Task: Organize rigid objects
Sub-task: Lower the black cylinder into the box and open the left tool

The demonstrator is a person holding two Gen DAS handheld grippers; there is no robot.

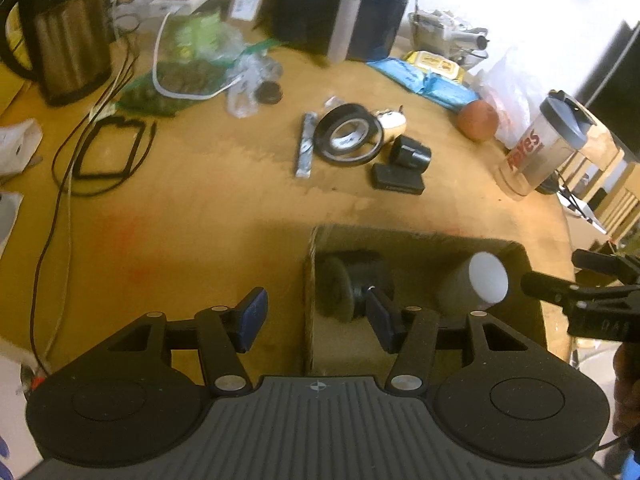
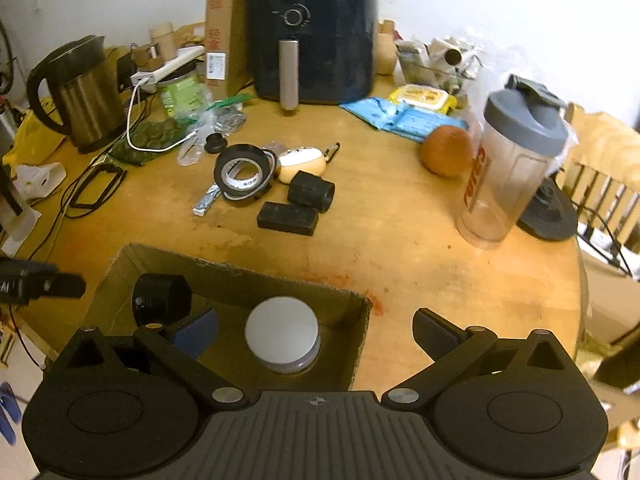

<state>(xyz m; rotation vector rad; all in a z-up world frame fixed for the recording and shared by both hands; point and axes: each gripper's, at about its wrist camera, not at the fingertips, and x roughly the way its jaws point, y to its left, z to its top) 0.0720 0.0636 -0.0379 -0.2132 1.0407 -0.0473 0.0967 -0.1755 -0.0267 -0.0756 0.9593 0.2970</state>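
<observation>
Landmark: the cardboard box (image 2: 356, 340), open-topped, at the near edge of the round wooden table (image 2: 400, 248).
In the box: a white-lidded jar (image 2: 282, 334) towards its right end and a black round part (image 2: 160, 298) at its left end; both lie loose inside, so two items look sorted.
Left to sort, beyond the box: a roll of black tape (image 2: 244, 174), a black cylinder (image 2: 311, 191), a flat black block (image 2: 288, 218), a foil stick (image 2: 206, 200) and a pale egg-shaped thing (image 2: 300, 164), clustered together well apart from the box.
Left gripper (image 1: 316, 316): jaws about halfway apart with nothing between them, straddling the box's left wall above the black round part.
Right gripper (image 2: 316, 334): jaws at their widest, empty; the white-lidded jar sits below, free of both pads.
Progress: early, by my reading; more pieces lie outside than inside.
Next, likely: reach past the box for the cluster.
Unsure: whether the orange fruit (image 2: 446, 151) or shaker bottle (image 2: 508, 168) belongs in the box.
</observation>
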